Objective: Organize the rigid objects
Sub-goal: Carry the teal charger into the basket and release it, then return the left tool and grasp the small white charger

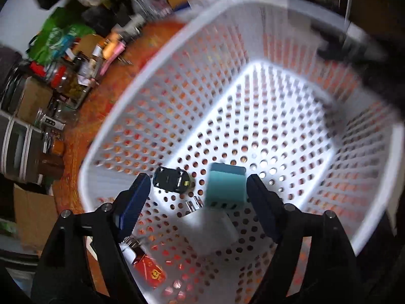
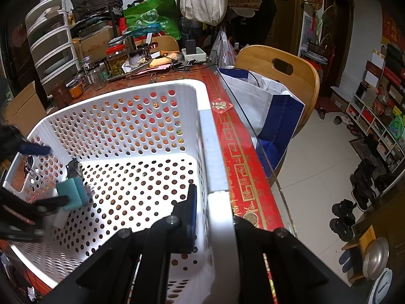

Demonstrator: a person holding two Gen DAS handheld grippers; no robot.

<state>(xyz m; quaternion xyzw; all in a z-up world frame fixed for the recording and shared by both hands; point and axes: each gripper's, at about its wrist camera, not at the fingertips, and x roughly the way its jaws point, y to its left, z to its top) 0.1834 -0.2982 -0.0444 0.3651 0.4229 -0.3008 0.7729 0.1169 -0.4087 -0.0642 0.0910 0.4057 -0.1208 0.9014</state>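
Observation:
A white perforated basket (image 1: 157,58) stands on the red-patterned table; it also shows in the right wrist view (image 2: 121,90). Inside lie a teal block (image 1: 226,187), a black toy car (image 1: 172,178) and a white plug adapter (image 1: 215,228). My left gripper (image 1: 200,202) is open above the basket floor, and the teal block sits loose between its fingers beside the right one. In the right wrist view the teal block (image 2: 72,193) is at the far left next to the left gripper's fingers (image 2: 35,149). My right gripper (image 2: 215,217) is shut on the basket's right wall, one finger inside and one outside.
Jars (image 2: 116,58), boxes, a green bag (image 2: 152,17) and plastic drawers (image 2: 50,45) crowd the table's far side. A wooden chair (image 2: 281,76) with a blue-and-white bag (image 2: 268,111) stands to the right, by the table's glass edge. A red packet (image 1: 152,272) lies under the left gripper.

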